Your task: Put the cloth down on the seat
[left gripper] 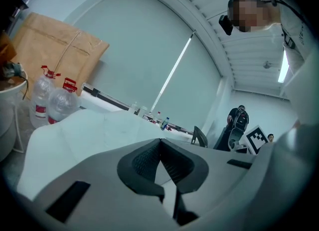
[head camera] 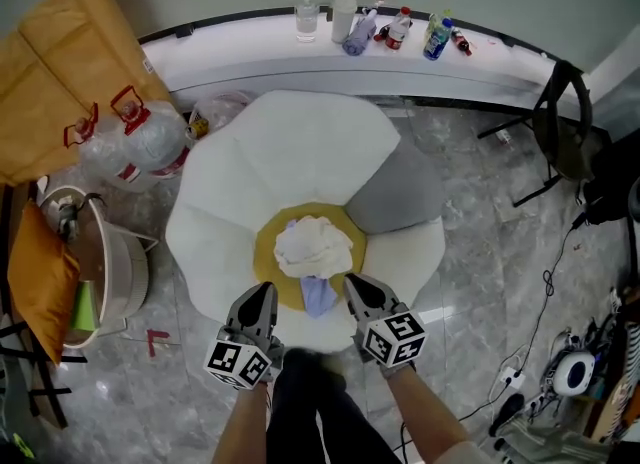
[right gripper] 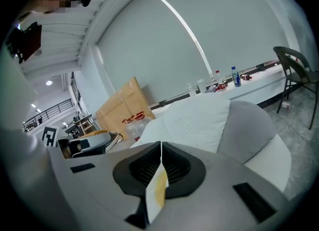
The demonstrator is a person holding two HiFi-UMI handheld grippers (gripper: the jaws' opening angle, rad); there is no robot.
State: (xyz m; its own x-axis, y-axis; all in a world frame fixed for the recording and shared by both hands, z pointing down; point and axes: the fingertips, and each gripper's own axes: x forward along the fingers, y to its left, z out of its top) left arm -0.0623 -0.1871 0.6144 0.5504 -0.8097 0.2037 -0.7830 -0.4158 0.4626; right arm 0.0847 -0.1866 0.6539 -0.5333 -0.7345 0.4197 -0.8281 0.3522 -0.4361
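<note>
My left gripper [head camera: 267,292] has its jaws pressed together with nothing between them. My right gripper [head camera: 352,282] is the same, closed tight and empty. The cloth [head camera: 313,245], a crumpled cream heap, lies just ahead of both grippers, a little beyond their tips. It rests on the yellow seat [head camera: 266,252] at the middle of the white petal-shaped chair [head camera: 300,147]. A pale blue fold [head camera: 318,297] pokes out from under the heap on the side nearest me, right between the two grippers. Neither gripper holds any of it. Ahead and to the right of my right gripper, a grey cushion [head camera: 400,192] rests against the chair's petals. Far ahead, bottles [head camera: 437,37] stand on a white ledge [head camera: 250,47].
</note>
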